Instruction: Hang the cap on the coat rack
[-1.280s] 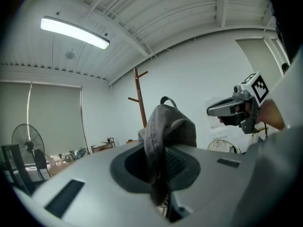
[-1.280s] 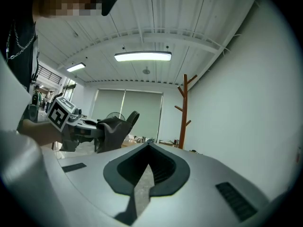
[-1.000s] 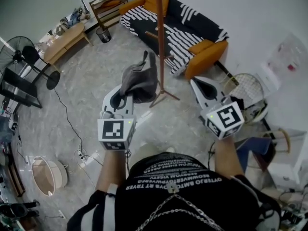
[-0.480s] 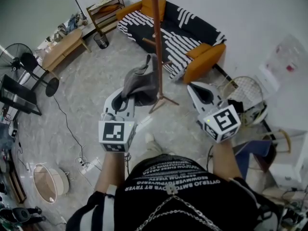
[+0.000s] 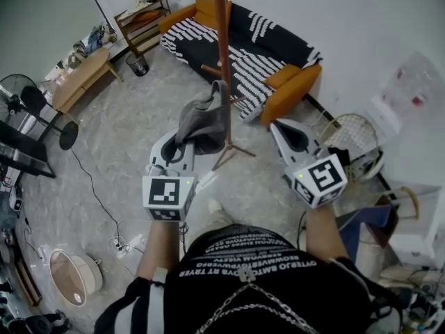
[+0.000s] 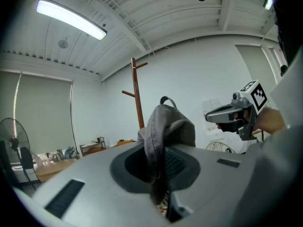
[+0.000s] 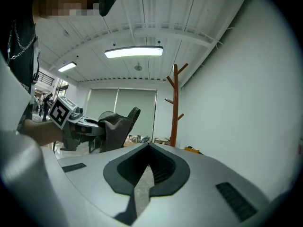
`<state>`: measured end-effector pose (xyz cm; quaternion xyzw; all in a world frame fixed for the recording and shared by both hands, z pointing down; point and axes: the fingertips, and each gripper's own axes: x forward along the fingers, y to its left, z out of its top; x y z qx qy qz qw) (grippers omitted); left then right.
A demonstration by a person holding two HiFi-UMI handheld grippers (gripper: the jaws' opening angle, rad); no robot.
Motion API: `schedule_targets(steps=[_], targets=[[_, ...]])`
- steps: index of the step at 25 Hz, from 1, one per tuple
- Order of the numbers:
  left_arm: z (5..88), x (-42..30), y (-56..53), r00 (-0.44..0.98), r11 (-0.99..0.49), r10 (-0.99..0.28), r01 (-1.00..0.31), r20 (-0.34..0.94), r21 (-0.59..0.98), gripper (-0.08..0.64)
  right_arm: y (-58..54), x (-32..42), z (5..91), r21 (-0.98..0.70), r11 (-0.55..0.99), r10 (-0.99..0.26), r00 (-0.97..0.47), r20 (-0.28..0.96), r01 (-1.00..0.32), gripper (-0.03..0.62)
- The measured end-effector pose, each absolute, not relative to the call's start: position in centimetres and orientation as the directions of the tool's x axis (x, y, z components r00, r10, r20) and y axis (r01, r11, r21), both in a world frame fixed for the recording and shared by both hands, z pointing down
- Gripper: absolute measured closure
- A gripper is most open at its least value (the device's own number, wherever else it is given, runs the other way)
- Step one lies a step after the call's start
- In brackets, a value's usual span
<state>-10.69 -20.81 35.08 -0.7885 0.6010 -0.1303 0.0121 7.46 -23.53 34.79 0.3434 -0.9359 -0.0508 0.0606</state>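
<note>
A limp grey cap [image 5: 204,119] hangs from my left gripper [image 5: 185,142], which is shut on its fabric. In the left gripper view the cap [image 6: 166,129] bulges up out of the closed jaws of that gripper [image 6: 160,174], strap loop on top. The brown wooden coat rack [image 5: 222,54] stands just beyond the cap, its feet [image 5: 233,149] on the grey floor. It also shows as a coat rack [image 6: 138,98] in the left gripper view and a coat rack [image 7: 175,109] in the right gripper view. My right gripper [image 5: 280,126] is held level to the right of the pole, shut and holding nothing.
A black-and-white striped sofa [image 5: 245,39] with orange cushions stands behind the rack. A bin [image 5: 137,63], a wooden bench [image 5: 75,77] and a shelf [image 5: 139,21] are at the left back, and a fan [image 5: 26,104] at the far left. A wire basket [image 5: 351,135] lies at the right.
Both grippers and the person have moved forward toward the coat rack, which now stands closer. The cap stays held in the left gripper.
</note>
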Motion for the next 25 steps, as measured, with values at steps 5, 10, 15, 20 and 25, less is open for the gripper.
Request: schedule_targets(steps=[5, 10, 15, 20, 25], targets=[[36.0, -12.1, -24.2, 0.260, -0.298, -0.943, -0.937, 0.206, -0.181, 0.537, -26.5, 5.7, 34.8, 0.136, 0.753, -0.657, -0.748, 0.097, -0.644, 0.601], [36.4, -12.7, -27.6, 0.276, -0.315, -0.938, -0.931, 0.208, -0.184, 0.537, -29.7, 5.1, 35.1, 0.136, 0.741, -0.670, -0.735, 0.103, -0.657, 0.601], [36.8, -14.4, -30.7, 0.292, -0.334, -0.930, -0.925, 0.222, -0.181, 0.537, -32.5, 3.0, 35.3, 0.131, 0.739, -0.673, -0.730, 0.115, -0.661, 0.601], [37.2, -15.5, -33.2, 0.309, -0.352, -0.923, -0.919, 0.231, -0.177, 0.537, -34.9, 1.4, 35.3, 0.131, 0.734, -0.679, -0.724, 0.121, -0.667, 0.601], [37.3, -16.4, -34.7, 0.334, -0.375, -0.915, -0.910, 0.228, -0.175, 0.537, -36.2, 0.0, 35.5, 0.132, 0.726, -0.688, -0.714, 0.133, -0.675, 0.601]])
